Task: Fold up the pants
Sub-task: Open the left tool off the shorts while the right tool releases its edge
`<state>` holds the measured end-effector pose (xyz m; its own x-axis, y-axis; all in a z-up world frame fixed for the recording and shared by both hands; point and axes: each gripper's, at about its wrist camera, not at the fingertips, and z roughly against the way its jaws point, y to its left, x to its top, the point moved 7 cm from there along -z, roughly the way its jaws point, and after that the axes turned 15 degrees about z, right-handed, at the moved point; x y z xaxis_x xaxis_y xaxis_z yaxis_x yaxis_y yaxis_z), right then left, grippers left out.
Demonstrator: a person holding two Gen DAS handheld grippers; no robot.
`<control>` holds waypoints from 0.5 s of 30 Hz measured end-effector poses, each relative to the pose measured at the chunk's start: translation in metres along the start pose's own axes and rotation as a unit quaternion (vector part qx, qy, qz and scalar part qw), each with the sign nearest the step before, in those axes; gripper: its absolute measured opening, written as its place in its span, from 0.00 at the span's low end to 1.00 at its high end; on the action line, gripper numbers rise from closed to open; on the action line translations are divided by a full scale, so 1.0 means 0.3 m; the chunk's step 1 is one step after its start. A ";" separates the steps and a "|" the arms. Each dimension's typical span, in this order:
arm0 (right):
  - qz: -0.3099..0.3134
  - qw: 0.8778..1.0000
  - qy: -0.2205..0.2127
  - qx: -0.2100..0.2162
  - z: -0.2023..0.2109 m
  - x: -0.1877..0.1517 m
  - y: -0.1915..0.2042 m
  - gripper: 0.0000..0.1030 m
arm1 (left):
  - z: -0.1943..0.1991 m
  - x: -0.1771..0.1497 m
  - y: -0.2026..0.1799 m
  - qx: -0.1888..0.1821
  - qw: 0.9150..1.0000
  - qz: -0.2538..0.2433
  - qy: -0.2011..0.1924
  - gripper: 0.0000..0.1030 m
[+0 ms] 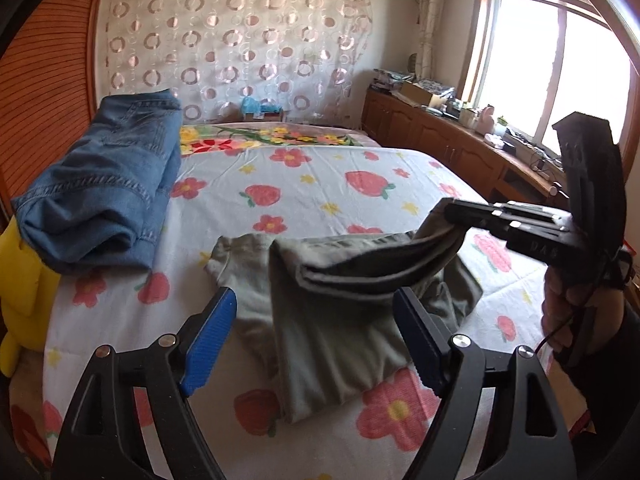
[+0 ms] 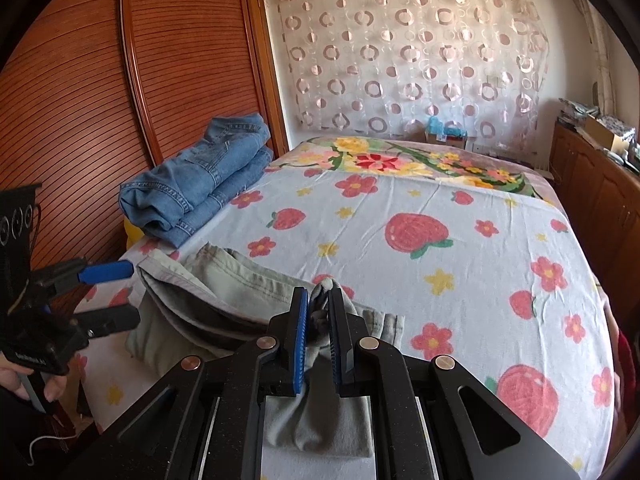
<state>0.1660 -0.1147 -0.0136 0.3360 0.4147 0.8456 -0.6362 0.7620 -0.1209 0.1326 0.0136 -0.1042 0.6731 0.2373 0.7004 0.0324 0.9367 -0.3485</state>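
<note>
A: So, status on the grey-green cotton pants?

B: Partly folded. They lie bunched on the strawberry-and-flower print bed sheet, near the bed's front edge. One layer is doubled over on top, not flat yet.

A: Grippers?

B: Right gripper is clamped on a bunch of the pants fabric, holding that end lifted off the bed. Left gripper hovers over the pants with its jaws spread wide, nothing between the blue pads.

A: What's left?

B: My read: lay the held end down, square the edges, likely one more fold. Then maybe stack it.

A: Stack where?

B: Folded blue denim jeans sit at the bed's far left, against the brown slatted wardrobe door.

A: Any containers?

B: Open cardboard box on the wooden side cabinet. Contents too small to tell.
</note>
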 end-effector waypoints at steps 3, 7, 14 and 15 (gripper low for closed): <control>0.005 1.000 0.004 -0.015 0.014 -0.011 -0.011 0.22 | 0.003 -0.016 0.012 0.000 1.000 0.004 0.004 0.79; 0.001 1.000 0.016 -0.025 0.040 -0.045 -0.042 0.28 | 0.001 -0.040 0.021 0.000 1.000 0.004 0.011 0.79; -0.012 0.999 0.051 0.001 0.060 -0.154 -0.056 0.28 | -0.029 -0.104 0.020 -0.004 0.999 0.000 0.041 0.57; -0.014 0.998 0.057 0.007 0.056 -0.171 -0.052 0.28 | -0.033 -0.116 0.019 -0.004 0.999 -0.003 0.046 0.52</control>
<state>0.1470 -0.1563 -0.0463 0.4301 0.4483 0.7836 -0.6353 0.7670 -0.0902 0.1168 0.0082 -0.1369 0.7376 0.2074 0.6426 0.0412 0.9361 -0.3494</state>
